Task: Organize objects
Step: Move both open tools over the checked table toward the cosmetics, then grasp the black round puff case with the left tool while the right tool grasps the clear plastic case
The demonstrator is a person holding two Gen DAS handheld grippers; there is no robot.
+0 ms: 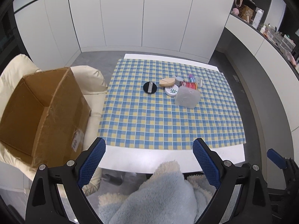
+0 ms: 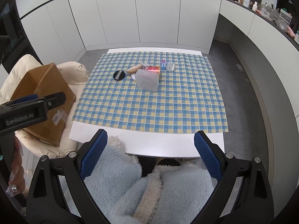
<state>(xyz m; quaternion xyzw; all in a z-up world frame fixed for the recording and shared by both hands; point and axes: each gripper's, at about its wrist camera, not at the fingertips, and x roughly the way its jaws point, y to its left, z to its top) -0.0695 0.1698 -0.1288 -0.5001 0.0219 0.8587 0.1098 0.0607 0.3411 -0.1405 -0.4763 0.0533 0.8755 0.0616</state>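
A small heap of items lies on the checked cloth (image 1: 168,119): a black round compact (image 1: 150,87), a tan puff (image 1: 167,82), a white round tin (image 1: 171,91), a red-labelled jar (image 1: 188,85) and a frosted plastic box (image 1: 187,97). The right wrist view shows the same black compact (image 2: 119,75), frosted box (image 2: 147,82), red jar (image 2: 154,68) and a small clear case (image 2: 170,66). An open cardboard box (image 1: 44,112) sits on a cream chair to the left. My left gripper (image 1: 149,160) and right gripper (image 2: 150,149) hang open above the table's near edge, holding nothing.
White table (image 2: 142,143) stands before white cabinet doors (image 1: 130,15). The cream cushioned chair (image 1: 89,82) carries the cardboard box (image 2: 43,100). A person's pale blue fleece sleeves (image 2: 130,190) fill the foreground. A cluttered shelf (image 1: 261,24) runs along the right wall.
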